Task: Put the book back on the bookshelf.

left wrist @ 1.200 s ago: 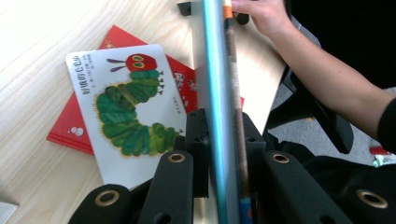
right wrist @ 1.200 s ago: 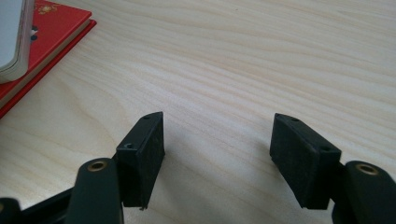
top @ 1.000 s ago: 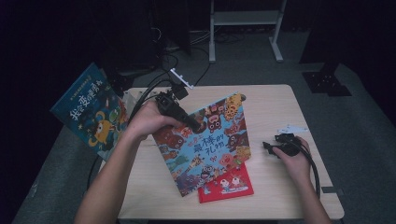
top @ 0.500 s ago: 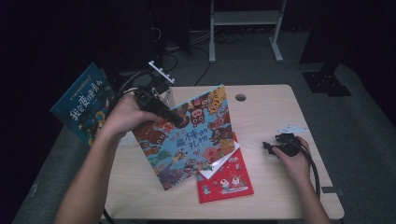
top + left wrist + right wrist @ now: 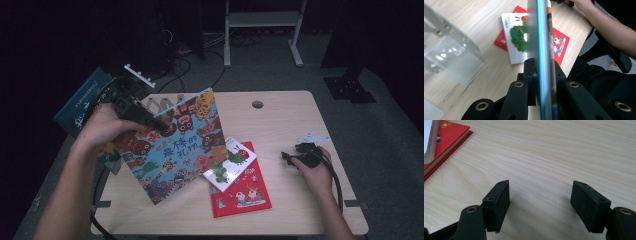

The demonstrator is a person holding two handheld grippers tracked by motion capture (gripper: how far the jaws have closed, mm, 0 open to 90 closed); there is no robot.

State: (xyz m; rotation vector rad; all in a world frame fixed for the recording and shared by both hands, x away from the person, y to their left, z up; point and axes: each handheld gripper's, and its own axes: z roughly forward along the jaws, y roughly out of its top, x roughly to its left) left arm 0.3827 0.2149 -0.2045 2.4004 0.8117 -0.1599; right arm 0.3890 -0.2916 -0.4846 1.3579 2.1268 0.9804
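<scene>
Picture book (image 5: 172,145) with the blue monster cover is hanging tilted above the left half of the table (image 5: 280,120), its lower corner pointing down toward the front edge and its upper edge leaning away toward the back. Left gripper (image 5: 150,121) is clamping the book at its upper left edge; in the left gripper view the two jaws are pressing on the cover (image 5: 541,37) from either side, with the book seen edge-on and running straight out along the jaw axis. The book's long axis is therefore lying in line with the left gripper, extending down and to the right from the grip point.

Clear acrylic book stand (image 5: 162,103) is sitting just behind and left of the held book, near the table's back left edge; in the left gripper view its panel (image 5: 456,60) is lying off to one side of the jaws. A likely next move is setting the book upright into that stand, which would require swinging the free lower corner back and left.

Right gripper (image 5: 289,158) is resting on the right side of the table, well apart from the book, its jaws standing wide over bare wood (image 5: 541,157) and gripping nothing. Left hand (image 5: 102,127) is the nearer one.

Red book (image 5: 245,192) and caterpillar book (image 5: 227,167) are lying flat, stacked, between the two grippers.
</scene>
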